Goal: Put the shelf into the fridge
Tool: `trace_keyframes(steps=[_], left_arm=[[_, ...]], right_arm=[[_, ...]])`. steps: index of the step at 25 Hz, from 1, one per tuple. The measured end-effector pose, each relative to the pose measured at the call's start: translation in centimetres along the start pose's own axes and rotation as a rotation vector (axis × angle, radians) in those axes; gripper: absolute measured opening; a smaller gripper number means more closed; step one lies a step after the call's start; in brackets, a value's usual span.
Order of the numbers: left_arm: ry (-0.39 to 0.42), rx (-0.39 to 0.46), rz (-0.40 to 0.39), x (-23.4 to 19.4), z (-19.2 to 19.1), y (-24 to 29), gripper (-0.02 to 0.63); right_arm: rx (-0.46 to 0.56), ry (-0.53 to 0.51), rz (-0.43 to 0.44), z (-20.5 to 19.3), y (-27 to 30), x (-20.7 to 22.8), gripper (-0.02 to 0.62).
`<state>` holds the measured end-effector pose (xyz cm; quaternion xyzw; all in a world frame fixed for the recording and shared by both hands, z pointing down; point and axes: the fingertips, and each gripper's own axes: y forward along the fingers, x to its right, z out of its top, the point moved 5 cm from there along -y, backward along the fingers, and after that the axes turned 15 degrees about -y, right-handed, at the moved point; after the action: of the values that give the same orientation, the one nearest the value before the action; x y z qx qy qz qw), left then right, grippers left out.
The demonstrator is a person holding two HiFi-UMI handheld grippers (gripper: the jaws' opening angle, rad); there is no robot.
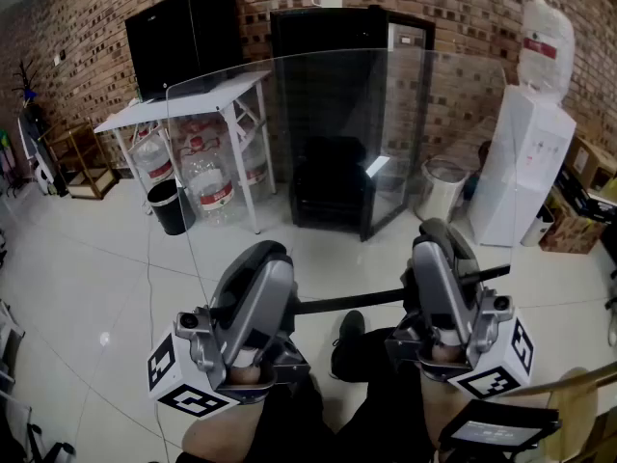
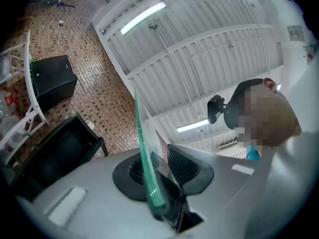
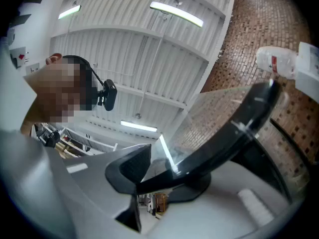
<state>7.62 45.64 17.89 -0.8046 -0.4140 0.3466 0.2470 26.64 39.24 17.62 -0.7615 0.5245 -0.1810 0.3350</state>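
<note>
Two grey, rounded plastic hand-held grippers are seen in the head view, the left gripper (image 1: pixel 262 257) at seven o'clock and the right gripper (image 1: pixel 439 237) at five o'clock. Each is fitted at its near end with a white cube printed with black square markers (image 1: pixel 183 382) (two faces of each are shown). The jaws are lined with black ribbed pads (image 2: pixel 184 163). Dark trousers (image 1: pixel 386 422) and a black shoe (image 1: pixel 348 338) are worn, and a small black head-mounted camera (image 3: pixel 108 94) is carried on a black band.

Bright ceiling strip lights (image 2: pixel 143 18) overhead; fisheye views curve and darken at edges.
</note>
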Motion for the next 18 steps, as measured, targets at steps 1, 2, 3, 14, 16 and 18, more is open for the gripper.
trace_keyframes(steps=[1,2,3,14,16,18], left_arm=[[0.001,0.002,0.003,-0.2,-0.3,0.2,0.064],[0.001,0.004,0.005,-0.4,-0.5,0.4,0.064],[-0.002,0.006,0.006,-0.7,-0.7,0.7,0.064],[-0.055,0.016,-0.045,-4.0,-1.0,1.5,0.061],[-0.053,0.006,-0.033,-5.3,-0.5,2.0,0.061],[-0.061,-0.003,-0.003,-6.7,-0.2,2.1,0.061]], right_arm=[[-0.004,0.0,0.006,0.1,0.0,0.4,0.109],[-0.007,-0.001,0.011,0.1,0.0,0.8,0.109],[-0.011,-0.002,0.014,0.1,0.1,1.2,0.109],[-0.032,-0.044,0.009,-1.2,0.7,3.3,0.109],[-0.033,-0.032,-0.003,-2.1,1.4,4.3,0.109],[-0.039,-0.013,-0.013,-3.2,2.1,5.1,0.109]])
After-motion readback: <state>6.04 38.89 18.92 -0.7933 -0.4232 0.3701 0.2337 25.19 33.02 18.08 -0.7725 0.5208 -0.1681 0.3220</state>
